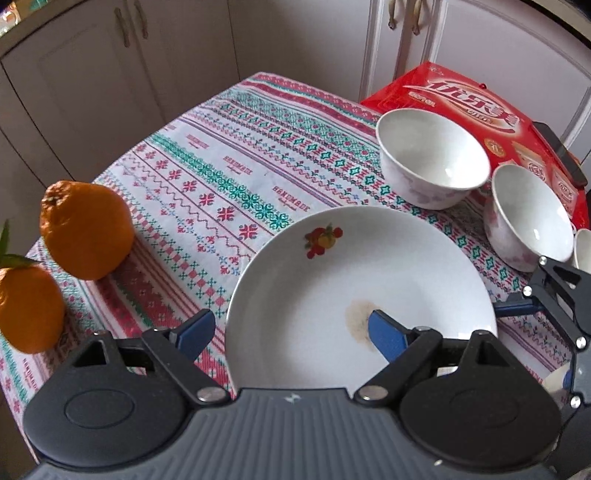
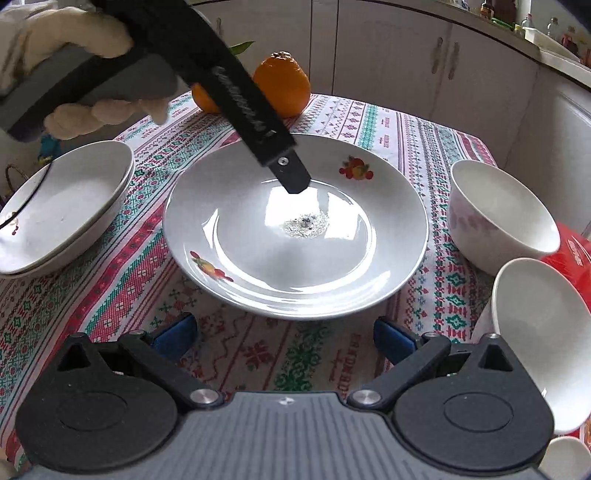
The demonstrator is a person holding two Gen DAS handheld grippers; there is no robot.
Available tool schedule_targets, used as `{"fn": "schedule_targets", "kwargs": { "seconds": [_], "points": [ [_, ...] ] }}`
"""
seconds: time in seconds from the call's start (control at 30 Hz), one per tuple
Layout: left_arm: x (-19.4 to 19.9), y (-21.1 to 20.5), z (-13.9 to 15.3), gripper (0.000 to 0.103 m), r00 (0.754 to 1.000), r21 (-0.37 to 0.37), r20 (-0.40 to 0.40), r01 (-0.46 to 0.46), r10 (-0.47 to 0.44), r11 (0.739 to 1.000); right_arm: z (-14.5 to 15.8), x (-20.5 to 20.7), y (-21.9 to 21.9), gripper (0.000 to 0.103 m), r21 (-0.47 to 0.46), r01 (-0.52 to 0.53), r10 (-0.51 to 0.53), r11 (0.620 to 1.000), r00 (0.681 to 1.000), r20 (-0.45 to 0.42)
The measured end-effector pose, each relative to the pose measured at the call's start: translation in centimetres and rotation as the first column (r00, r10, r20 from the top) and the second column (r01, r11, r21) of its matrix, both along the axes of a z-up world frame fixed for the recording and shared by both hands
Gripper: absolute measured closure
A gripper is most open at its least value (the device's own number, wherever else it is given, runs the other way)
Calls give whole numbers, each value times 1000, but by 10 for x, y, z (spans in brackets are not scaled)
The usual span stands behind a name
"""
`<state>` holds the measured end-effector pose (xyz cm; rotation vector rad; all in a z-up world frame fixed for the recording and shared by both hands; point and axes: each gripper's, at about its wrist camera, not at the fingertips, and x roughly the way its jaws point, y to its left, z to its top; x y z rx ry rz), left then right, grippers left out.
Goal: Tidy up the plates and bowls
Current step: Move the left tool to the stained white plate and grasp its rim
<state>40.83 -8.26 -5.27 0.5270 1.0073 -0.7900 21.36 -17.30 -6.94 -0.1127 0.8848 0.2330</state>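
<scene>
A white deep plate (image 1: 369, 266) with fruit decals and a small stain in its middle lies on the patterned cloth. My left gripper (image 1: 291, 336) is open and straddles its near left rim, with one blue pad (image 1: 388, 338) over the inside and the other outside. Neither pad presses on the rim. In the right wrist view the same plate (image 2: 295, 258) lies just beyond my open right gripper (image 2: 284, 339), which has only cloth between its fingers. The left gripper's finger (image 2: 291, 177) reaches over the plate from the upper left, held by a hand in a cream glove (image 2: 92, 33).
Stacked white plates (image 2: 62, 206) sit to the left. White bowls (image 2: 498, 218) (image 2: 543, 332) stand on the right beside a red box (image 1: 461, 99) with a dark phone (image 1: 561, 155) on it. Two oranges (image 1: 86, 229) (image 1: 27, 306) rest near the table's far corner. Cabinets surround the table.
</scene>
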Motion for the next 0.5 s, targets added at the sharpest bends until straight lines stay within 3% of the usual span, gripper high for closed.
{"fn": "schedule_targets", "kwargs": {
  "seconds": [0.17,0.5],
  "points": [
    [11,-7,-7,26,998,14,-51,30,-29,999,-1,4,-1,0,3,0,0,1000,1000,8],
    [27,-12,-10,35,991,40,-112,84,-79,996,-1,9,-3,1,27,14,-15,1000,1000,25]
  ]
}}
